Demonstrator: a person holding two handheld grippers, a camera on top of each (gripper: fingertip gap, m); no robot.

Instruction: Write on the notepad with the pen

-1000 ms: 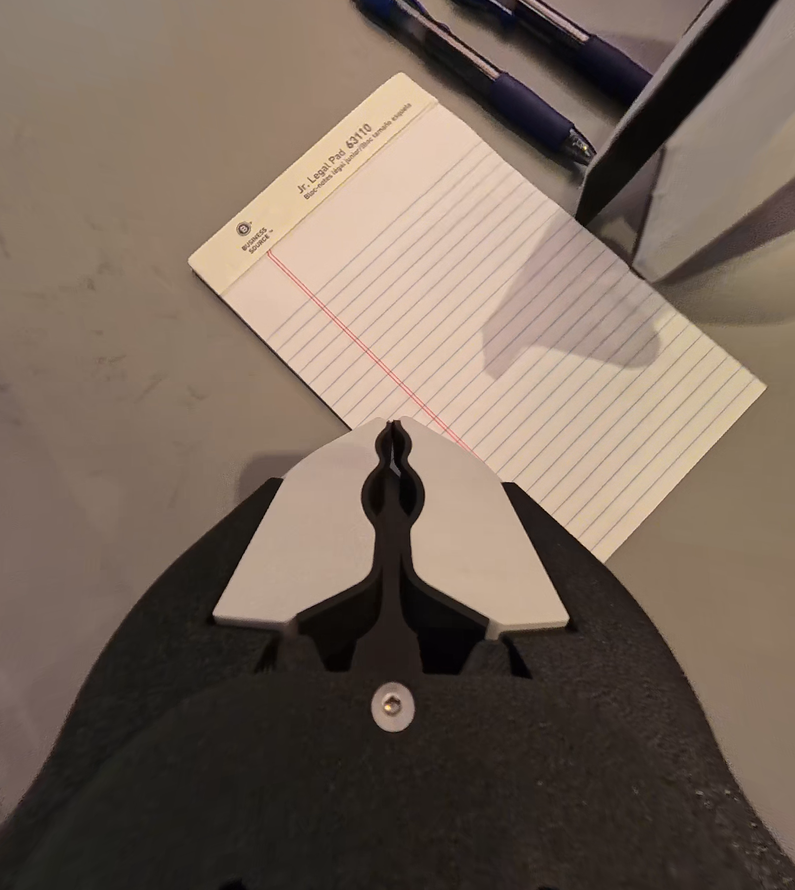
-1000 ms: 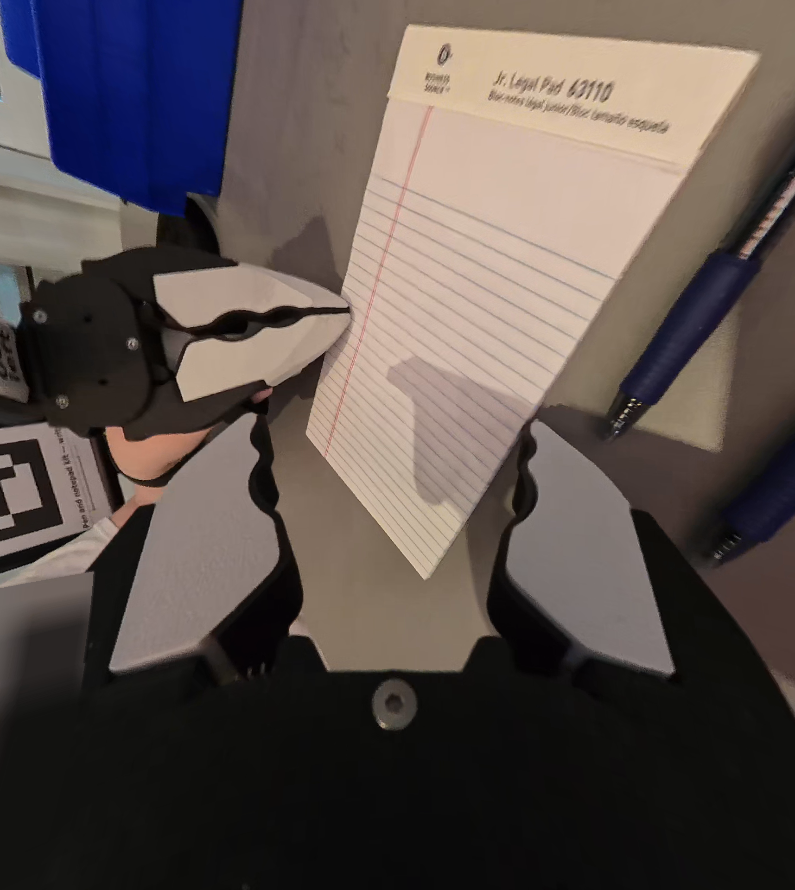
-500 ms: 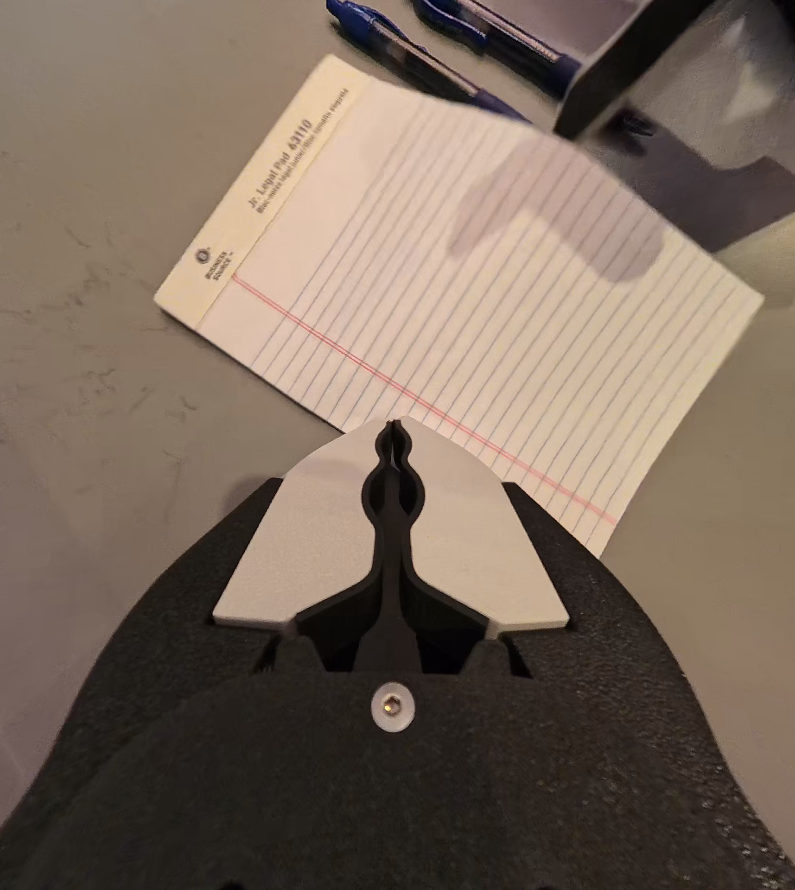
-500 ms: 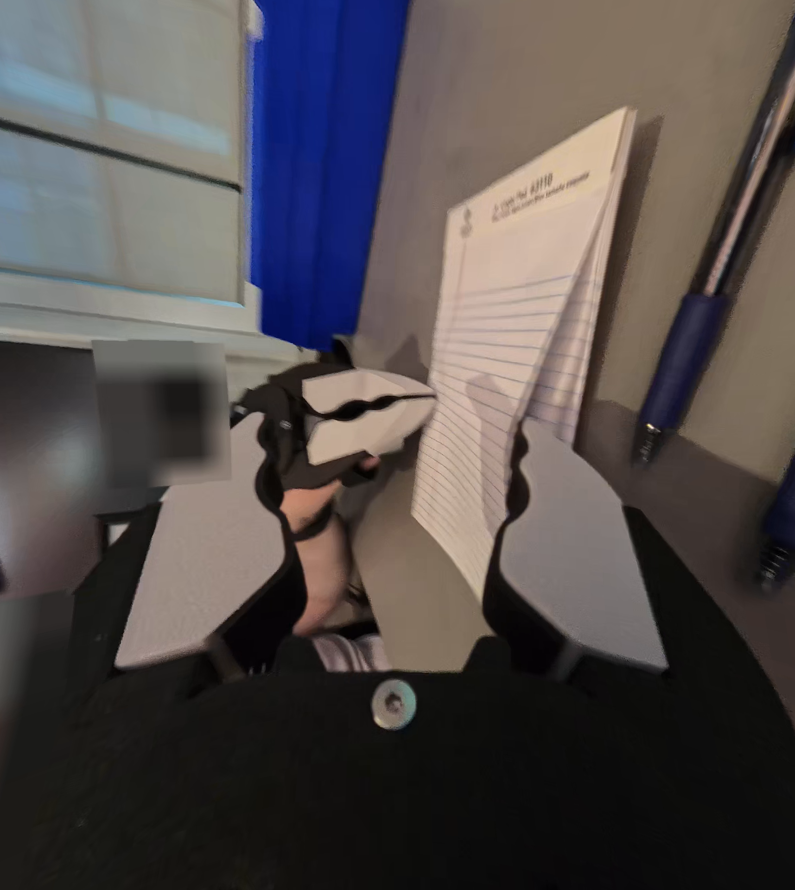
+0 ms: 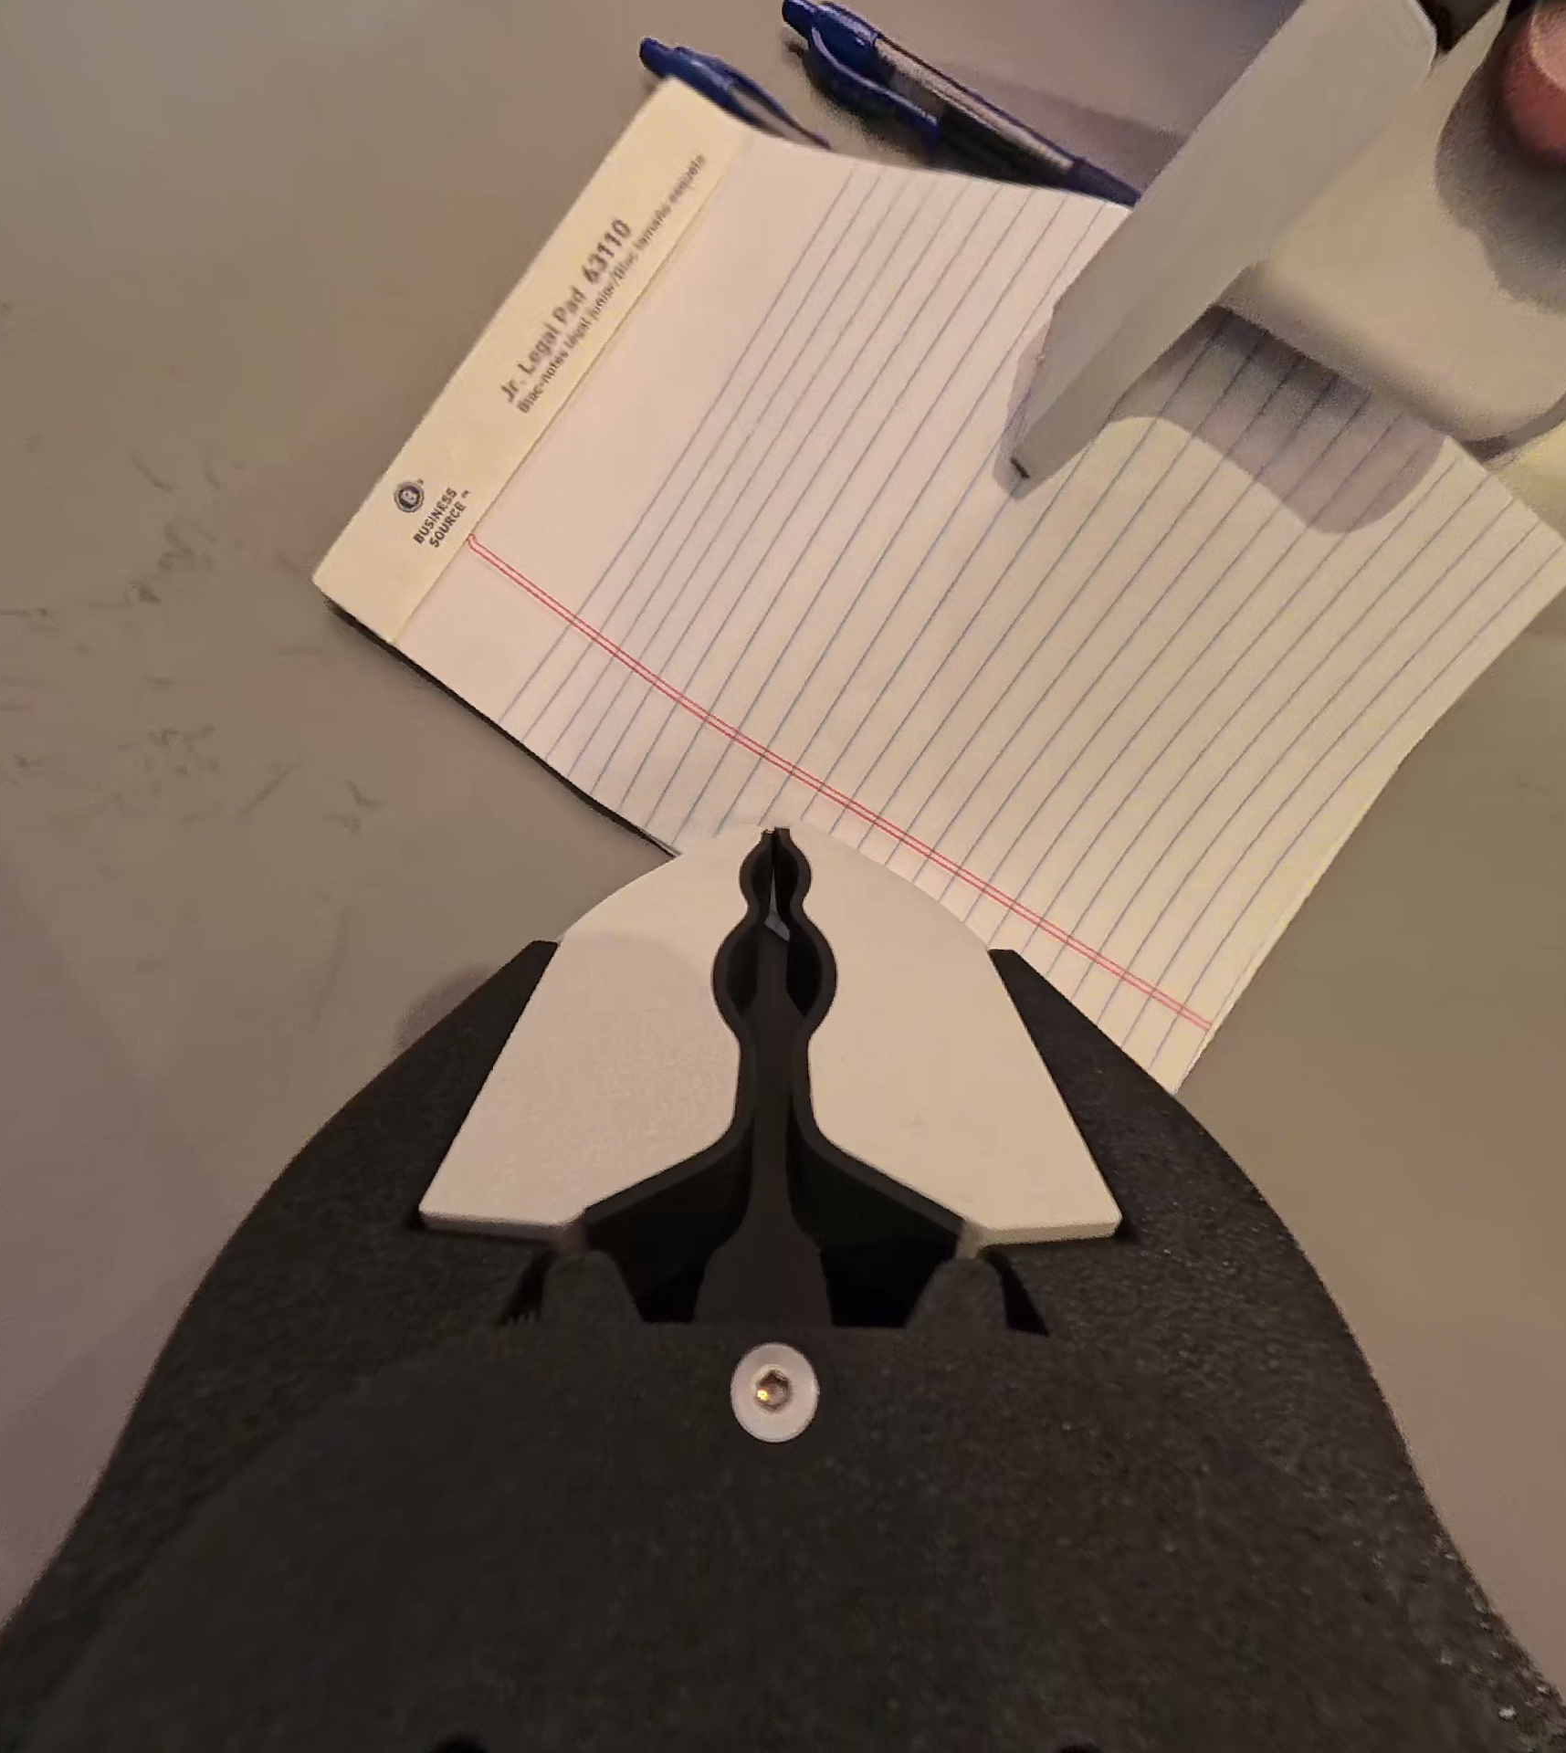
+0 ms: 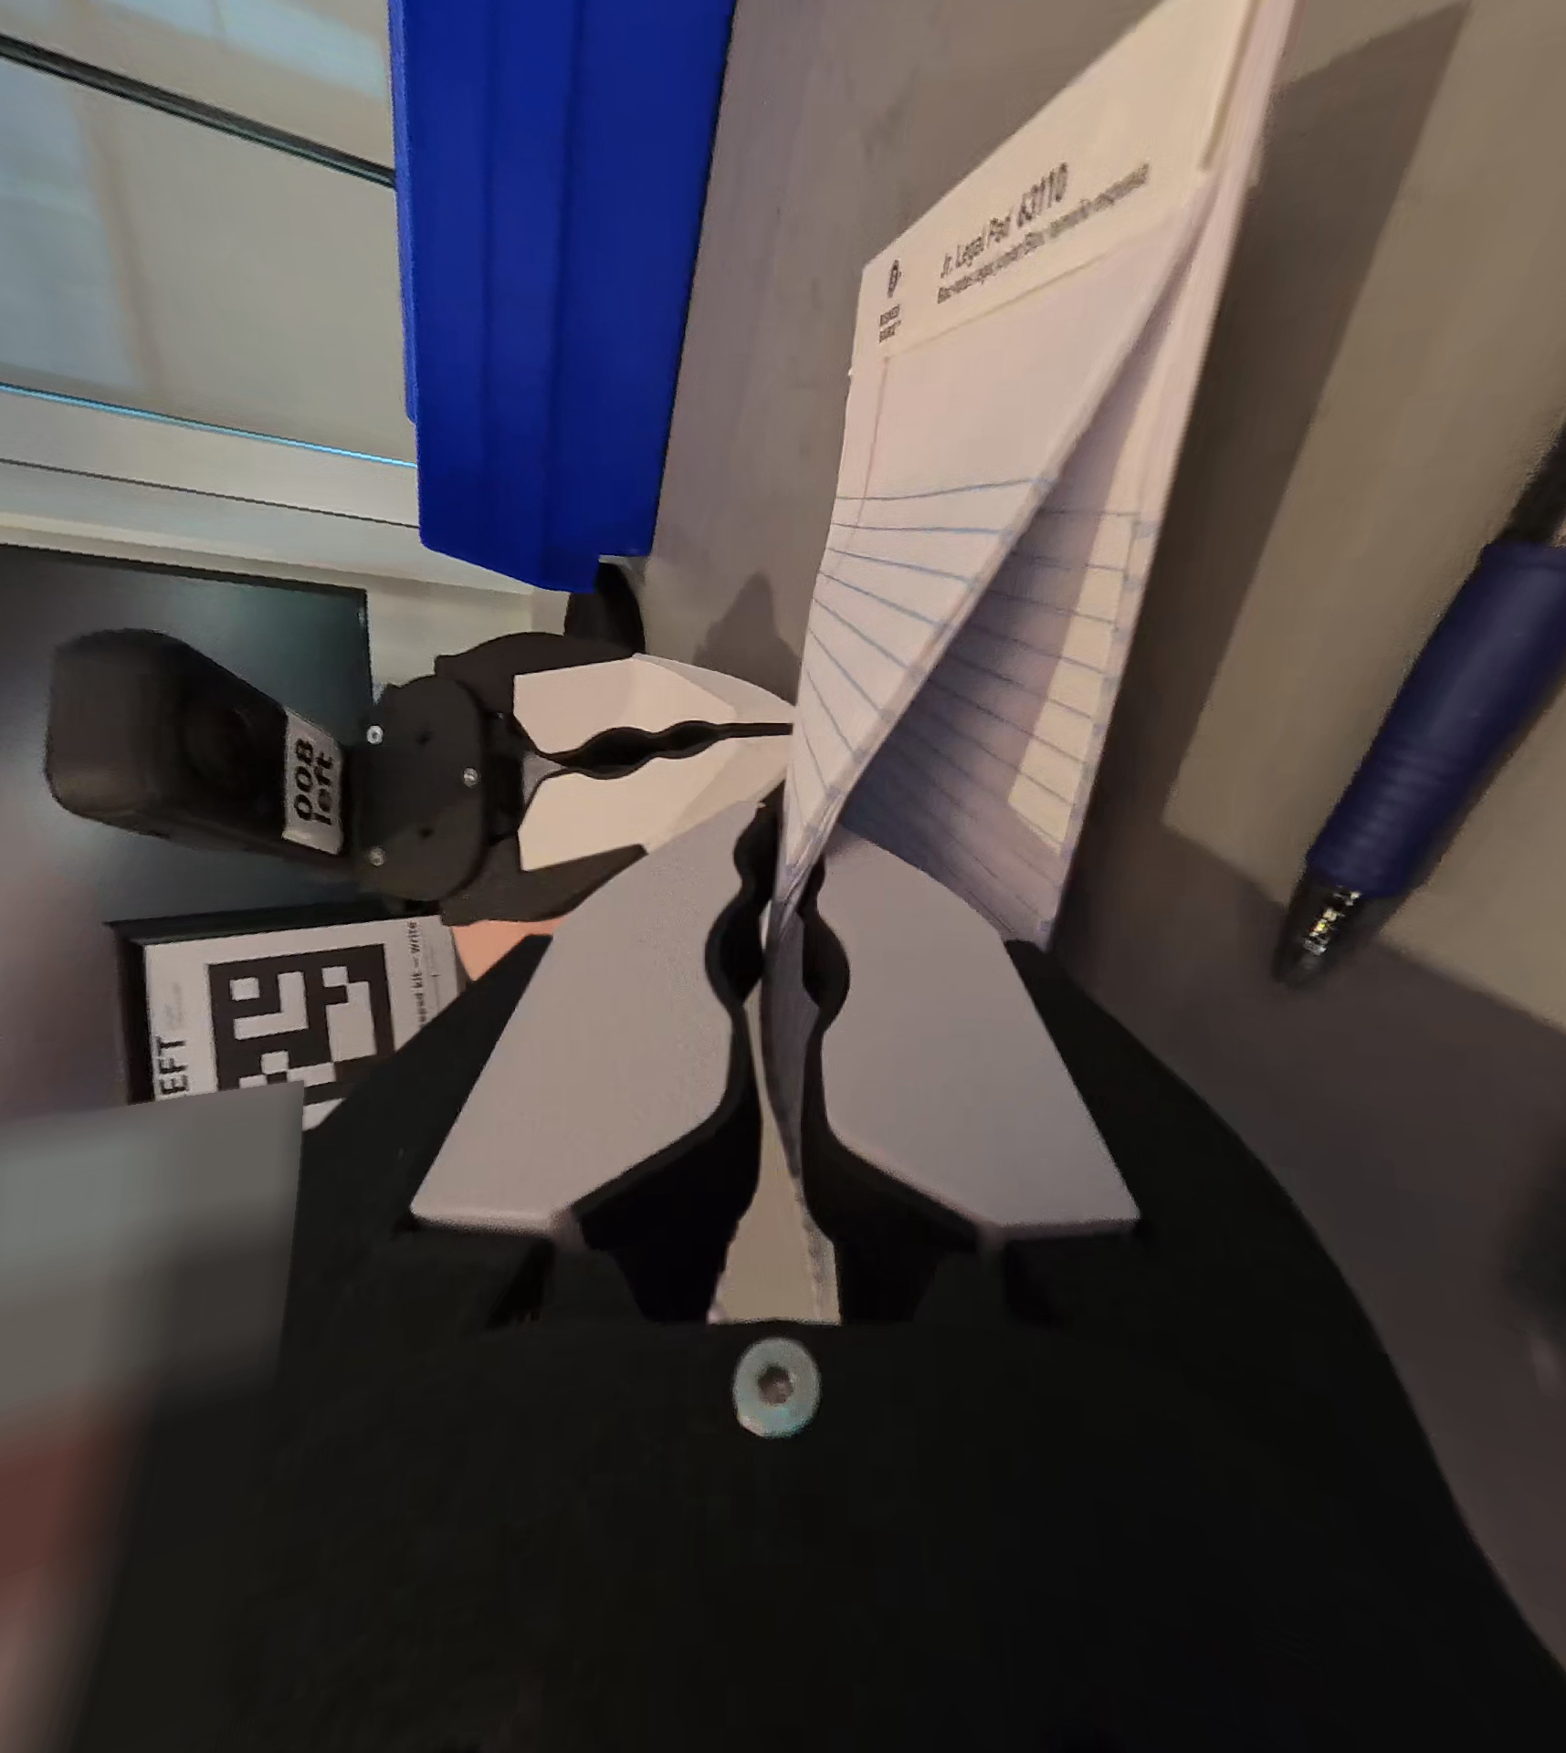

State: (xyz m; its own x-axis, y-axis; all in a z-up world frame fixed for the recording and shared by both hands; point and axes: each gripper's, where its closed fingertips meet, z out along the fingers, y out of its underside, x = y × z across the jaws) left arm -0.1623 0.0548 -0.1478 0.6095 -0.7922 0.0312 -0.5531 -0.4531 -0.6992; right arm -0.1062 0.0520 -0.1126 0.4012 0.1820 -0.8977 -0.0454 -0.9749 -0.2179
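Right wrist view | right gripper (image 6: 783, 911) pinches notepad (image 6: 978, 398) top sheet | left gripper (image 5: 774, 839) closed, empty | two pens (image 5: 931, 104) beyond

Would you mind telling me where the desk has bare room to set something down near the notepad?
The grey desk left of the notepad is bare. Beyond the pad's far edge it is crowded: two blue pens lie there.
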